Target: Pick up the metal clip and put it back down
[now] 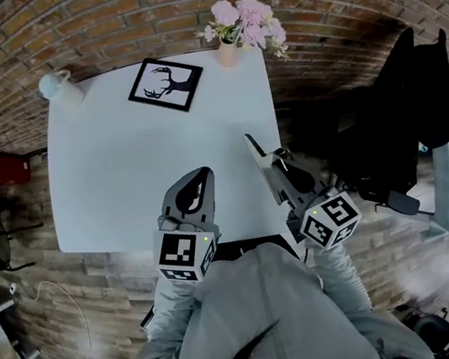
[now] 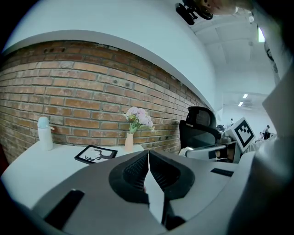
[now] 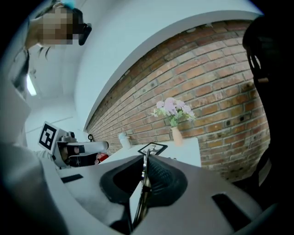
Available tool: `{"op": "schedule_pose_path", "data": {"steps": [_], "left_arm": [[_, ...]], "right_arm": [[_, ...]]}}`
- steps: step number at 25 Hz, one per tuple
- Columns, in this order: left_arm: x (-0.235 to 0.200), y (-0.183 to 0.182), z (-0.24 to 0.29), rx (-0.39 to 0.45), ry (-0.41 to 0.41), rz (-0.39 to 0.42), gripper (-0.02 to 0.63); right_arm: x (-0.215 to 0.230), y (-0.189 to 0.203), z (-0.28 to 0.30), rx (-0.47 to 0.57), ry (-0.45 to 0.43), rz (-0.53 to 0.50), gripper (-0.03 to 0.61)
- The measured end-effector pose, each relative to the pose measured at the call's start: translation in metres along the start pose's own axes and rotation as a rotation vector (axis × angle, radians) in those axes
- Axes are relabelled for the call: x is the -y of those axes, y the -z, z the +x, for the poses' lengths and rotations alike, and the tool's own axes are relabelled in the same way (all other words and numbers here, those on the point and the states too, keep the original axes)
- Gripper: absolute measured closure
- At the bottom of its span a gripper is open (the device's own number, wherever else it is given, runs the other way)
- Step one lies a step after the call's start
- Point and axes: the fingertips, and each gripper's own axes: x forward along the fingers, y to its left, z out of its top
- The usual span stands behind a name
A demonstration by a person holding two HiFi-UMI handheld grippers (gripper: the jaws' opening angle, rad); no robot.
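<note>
Jaws of the right gripper [image 3: 145, 157] pinch the thin metal clip [image 3: 144, 173] over the white table [image 1: 123, 183], while those of the left gripper [image 2: 148, 154] meet on nothing.

I read no text, number or brand anywhere. Only square code markers [image 1: 178, 249] on cubes [image 1: 330, 220] of left tongs [image 1: 204, 173], right tongs [image 1: 249, 139].

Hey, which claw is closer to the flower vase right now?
Right. In the head view the right claw sits almost straight below the flower vase, on its side of the table; the left claw is lower and further left.
</note>
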Motion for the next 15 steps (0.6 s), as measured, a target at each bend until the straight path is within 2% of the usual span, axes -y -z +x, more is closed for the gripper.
{"op": "schedule_pose_path", "data": {"steps": [8, 15], "left_arm": [[0.001, 0.024, 0.014, -0.046, 0.026, -0.017, 0.584], [0.001, 0.042, 0.021, -0.074, 0.042, -0.033, 0.584]], "right_arm": [[0.008, 0.066, 0.029, -0.073, -0.019, 0.181, 0.543], [0.017, 0.11, 0.051, -0.14, -0.013, 0.214, 0.543]]}}
